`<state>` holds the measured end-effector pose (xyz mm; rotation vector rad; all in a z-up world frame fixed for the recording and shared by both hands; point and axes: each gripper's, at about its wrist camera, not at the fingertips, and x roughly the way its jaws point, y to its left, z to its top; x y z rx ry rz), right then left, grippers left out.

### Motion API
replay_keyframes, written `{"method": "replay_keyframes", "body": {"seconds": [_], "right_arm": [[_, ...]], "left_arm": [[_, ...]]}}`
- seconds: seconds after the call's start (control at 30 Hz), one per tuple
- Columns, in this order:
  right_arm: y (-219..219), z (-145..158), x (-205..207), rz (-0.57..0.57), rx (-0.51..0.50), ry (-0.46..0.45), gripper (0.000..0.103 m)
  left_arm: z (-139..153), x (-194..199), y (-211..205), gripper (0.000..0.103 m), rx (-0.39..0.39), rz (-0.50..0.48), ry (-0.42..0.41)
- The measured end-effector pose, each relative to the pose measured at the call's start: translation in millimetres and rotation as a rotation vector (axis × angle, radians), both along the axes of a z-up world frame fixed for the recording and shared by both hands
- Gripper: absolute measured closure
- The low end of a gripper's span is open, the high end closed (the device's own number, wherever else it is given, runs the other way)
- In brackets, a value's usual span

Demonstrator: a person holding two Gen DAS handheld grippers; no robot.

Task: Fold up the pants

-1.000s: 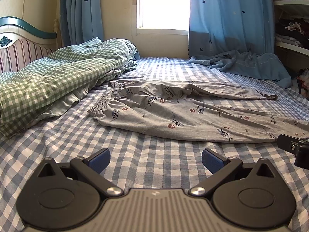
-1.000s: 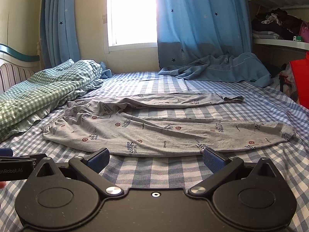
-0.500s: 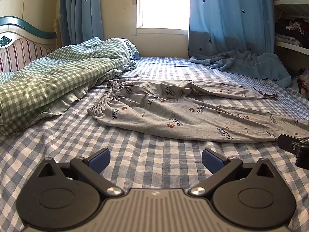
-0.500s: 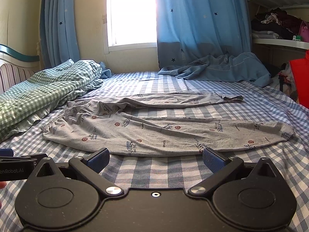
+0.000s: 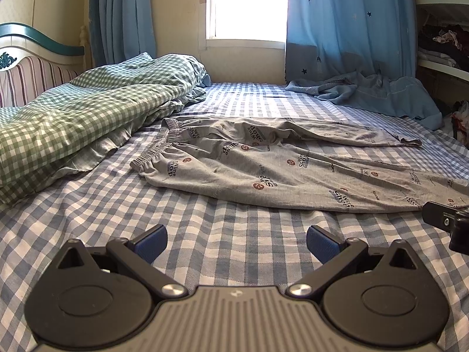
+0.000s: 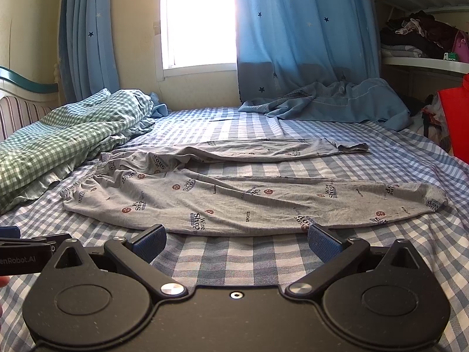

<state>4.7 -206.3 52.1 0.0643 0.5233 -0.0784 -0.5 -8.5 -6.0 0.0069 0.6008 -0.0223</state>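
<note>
Grey printed pants [image 5: 281,170] lie spread flat on the blue checked bed [image 5: 117,211], waistband at the left, two legs running right and slightly apart. They also show in the right wrist view [image 6: 249,199]. My left gripper [image 5: 236,242] is open and empty, low over the sheet in front of the pants' near edge. My right gripper [image 6: 236,242] is open and empty, just short of the near leg's front edge. The right gripper's body shows at the right edge of the left wrist view [image 5: 448,220].
A green checked duvet [image 5: 76,111] is heaped at the left by the headboard [image 5: 29,64]. A blue cloth [image 5: 369,94] lies at the far right under the curtain. Shelves with clothes [image 6: 422,41] and a red bag [image 6: 454,123] stand at the right.
Almost nothing has moved. Both grippers stay open and hover in front of the pants; the left view has shifted very slightly.
</note>
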Motion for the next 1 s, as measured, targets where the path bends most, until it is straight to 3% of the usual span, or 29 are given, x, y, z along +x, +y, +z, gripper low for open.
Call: {"method": "replay_keyframes", "body": {"seconds": [0.3, 0.47, 0.57, 0.67, 0.83, 0.9, 1.0], "right_arm": [[2, -6, 12, 0.002, -0.018, 0.027, 0.001], [-9, 4, 27, 0.043, 0.003, 0.046, 0.001], [-34, 22, 50, 0.091, 0.052, 0.042, 0.001], [-71, 41, 90, 0.135, 0.089, 0.046, 0.001], [-134, 56, 183, 0.256, 0.028, 0.019, 0.0], [-149, 56, 225, 0.312, -0.018, 0.085, 0.001], [-161, 59, 283, 0.407, -0.083, 0.103, 0.0]], "left_arm": [[-7, 16, 2, 0.0, -0.03, 0.002, 0.076], [2, 47, 9, 0.0, -0.17, 0.003, 0.238], [24, 75, 18, 0.0, -0.173, 0.01, 0.198], [52, 124, 29, 0.0, -0.143, 0.069, 0.131], [84, 239, 53, 0.0, -0.089, 0.149, 0.087], [88, 289, 60, 0.0, -0.031, 0.144, 0.086], [87, 353, 64, 0.0, 0.079, 0.124, 0.108]]}}
